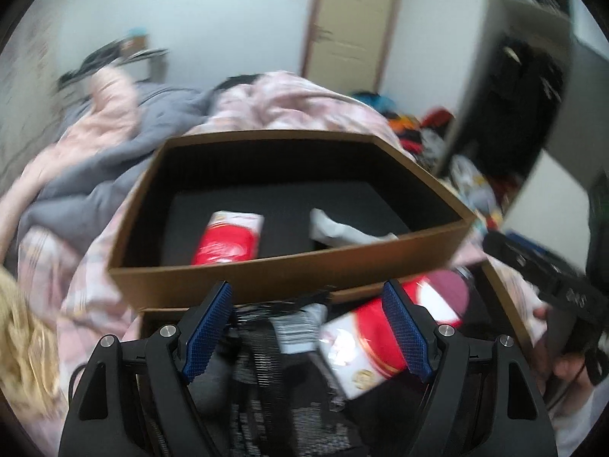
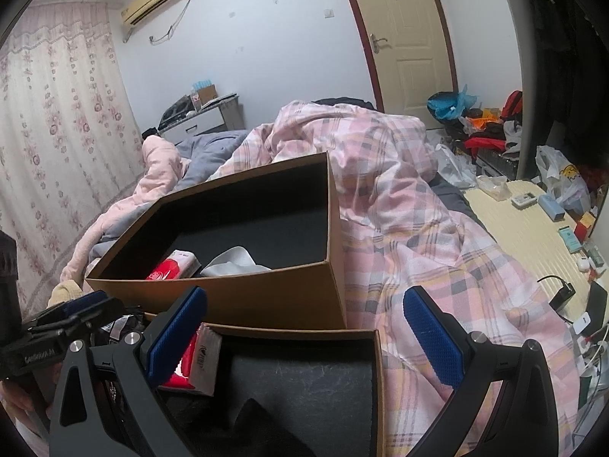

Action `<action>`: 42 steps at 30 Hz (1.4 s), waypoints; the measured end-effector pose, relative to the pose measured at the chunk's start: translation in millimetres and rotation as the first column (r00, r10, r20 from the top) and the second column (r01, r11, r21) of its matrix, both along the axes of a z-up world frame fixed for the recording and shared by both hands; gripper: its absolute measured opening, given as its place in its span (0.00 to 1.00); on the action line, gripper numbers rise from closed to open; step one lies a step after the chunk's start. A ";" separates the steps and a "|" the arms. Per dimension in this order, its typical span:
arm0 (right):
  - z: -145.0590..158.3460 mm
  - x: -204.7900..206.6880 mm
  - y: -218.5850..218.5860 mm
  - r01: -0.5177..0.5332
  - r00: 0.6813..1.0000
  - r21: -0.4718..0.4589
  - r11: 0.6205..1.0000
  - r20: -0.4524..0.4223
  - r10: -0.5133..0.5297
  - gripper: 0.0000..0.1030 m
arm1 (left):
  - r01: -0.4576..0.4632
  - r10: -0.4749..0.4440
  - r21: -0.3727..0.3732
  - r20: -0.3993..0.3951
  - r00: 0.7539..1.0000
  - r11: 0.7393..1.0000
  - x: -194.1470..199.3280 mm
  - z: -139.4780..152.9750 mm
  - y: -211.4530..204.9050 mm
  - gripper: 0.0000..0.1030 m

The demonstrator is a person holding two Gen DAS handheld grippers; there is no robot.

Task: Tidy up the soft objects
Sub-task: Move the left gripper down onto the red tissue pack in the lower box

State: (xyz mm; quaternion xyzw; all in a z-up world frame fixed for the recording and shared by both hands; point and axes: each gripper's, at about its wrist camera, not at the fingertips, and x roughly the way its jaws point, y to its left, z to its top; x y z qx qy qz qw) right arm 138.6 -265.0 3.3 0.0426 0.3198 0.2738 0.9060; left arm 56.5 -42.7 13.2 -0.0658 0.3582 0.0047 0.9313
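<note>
**Visitor:** What are the two grippers doing right now?

**Onlooker:** Both are hanging over a near box (image 2: 304, 381) on the bed, jaws spread apart and gripping nothing. The left gripper (image 1: 312, 327) is hovering above a jumble of soft things. A red-and-white tissue pack (image 1: 365, 346) is lying just inside its right-hand jaw, with dark socks (image 1: 262, 350) bunched between the jaws. The right gripper (image 2: 304, 335) is pointing past the box's far rim, and the same tissue pack is showing beside its left-hand jaw.

**Visitor:** And beyond the jaws?

**Onlooker:** A far box (image 1: 266, 274) is sitting straight ahead of both. Inside it are lying a second tissue pack (image 1: 228, 240) and a white sock (image 1: 342, 228), a little apart.

**Visitor:** How would the near pack handle?

**Onlooker:** I am guessing light and squashy, with a slippery plastic wrapper. Pinching across its short width, near the middle, looks safest; gripping a corner may let it slide out.
</note>
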 end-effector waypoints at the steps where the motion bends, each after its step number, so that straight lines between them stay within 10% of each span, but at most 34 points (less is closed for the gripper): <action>1: -0.3 0.6 0.8 -0.001 1.000 -0.001 1.000 0.000 0.001 0.99 | 0.038 -0.038 0.025 -0.008 0.999 0.999 2.0 1.3 -8.6 0.76; 10: -0.2 4.0 -8.7 0.018 1.000 0.053 0.998 -0.010 -0.018 1.00 | 0.269 -0.251 0.249 -0.102 0.963 0.931 5.3 -13.3 -63.9 0.75; 16: -0.9 7.9 -11.4 0.019 0.999 0.072 0.997 -0.035 -0.016 1.00 | 0.292 -0.274 0.171 -0.120 0.954 0.941 7.5 -20.5 -57.7 0.69; 24: 2.6 4.4 -7.0 0.005 1.000 0.044 0.999 -0.012 -0.004 0.99 | 0.358 -0.351 0.036 -0.134 0.927 0.933 7.1 -24.0 -54.5 0.25; 29: 2.6 5.3 -6.5 0.005 1.000 0.047 0.999 -0.015 -0.004 0.99 | 0.358 -0.356 0.003 -0.114 0.928 0.934 2.7 -23.4 -51.5 0.20; 33: 3.1 5.3 -5.8 0.006 1.000 0.048 0.999 -0.015 -0.005 0.99 | 0.346 -0.341 0.036 -0.107 0.934 0.937 -0.9 -23.2 -54.3 0.31; 36: 3.1 5.8 -6.2 0.005 1.000 0.047 0.999 -0.018 -0.004 0.99 | 0.311 -0.299 0.088 -0.128 0.946 0.946 2.9 -26.9 -54.6 0.83; 42: 1.8 5.2 -7.5 0.005 1.000 0.054 0.999 -0.022 -0.003 1.00 | 0.310 -0.288 0.129 -0.164 0.943 0.942 8.0 -35.3 -59.5 0.82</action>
